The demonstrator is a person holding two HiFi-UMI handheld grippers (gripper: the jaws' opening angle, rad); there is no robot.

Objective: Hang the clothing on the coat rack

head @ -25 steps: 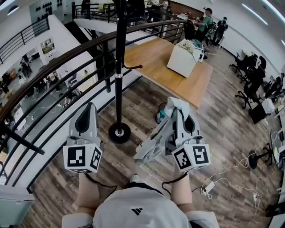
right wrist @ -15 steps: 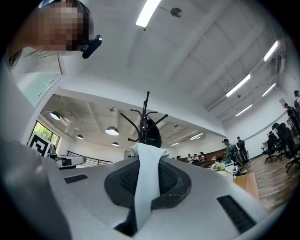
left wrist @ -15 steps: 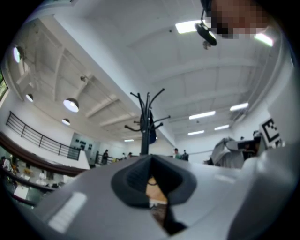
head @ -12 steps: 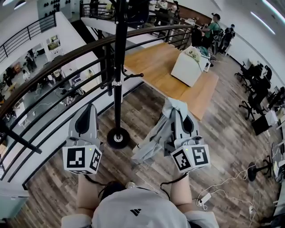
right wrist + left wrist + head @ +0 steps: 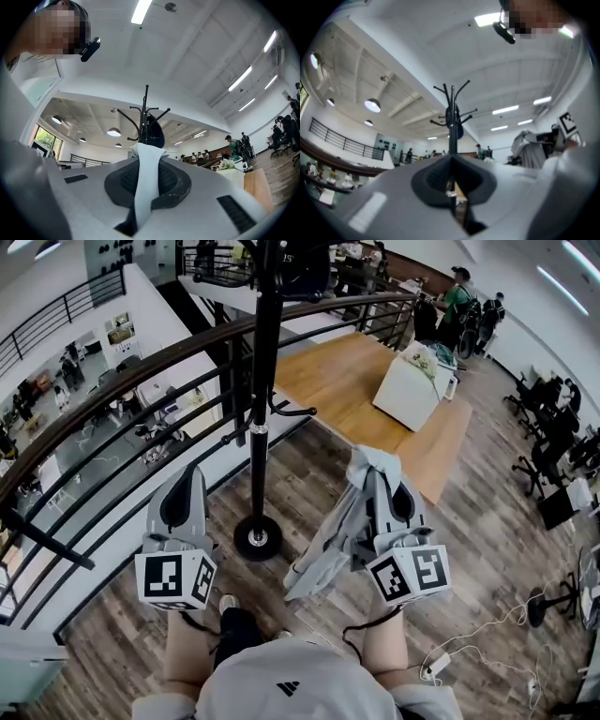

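A black coat rack stands on a round base by the railing, between and ahead of both grippers. Its hooked top shows in the left gripper view, with a dark item hanging on it. My right gripper is shut on a pale grey-blue garment that drapes down its left side; a fold of it sits pinched between the jaws. My left gripper is shut and holds nothing, left of the rack's base.
A curved black railing runs along the left, with a drop to a lower floor beyond. A raised wooden platform carries a white box. People stand at the far right. Cables and a power strip lie on the floor.
The view has shifted closer to the rack; its pole and base now sit slightly further right. Both grippers keep their pose, the right one still holding the garment.
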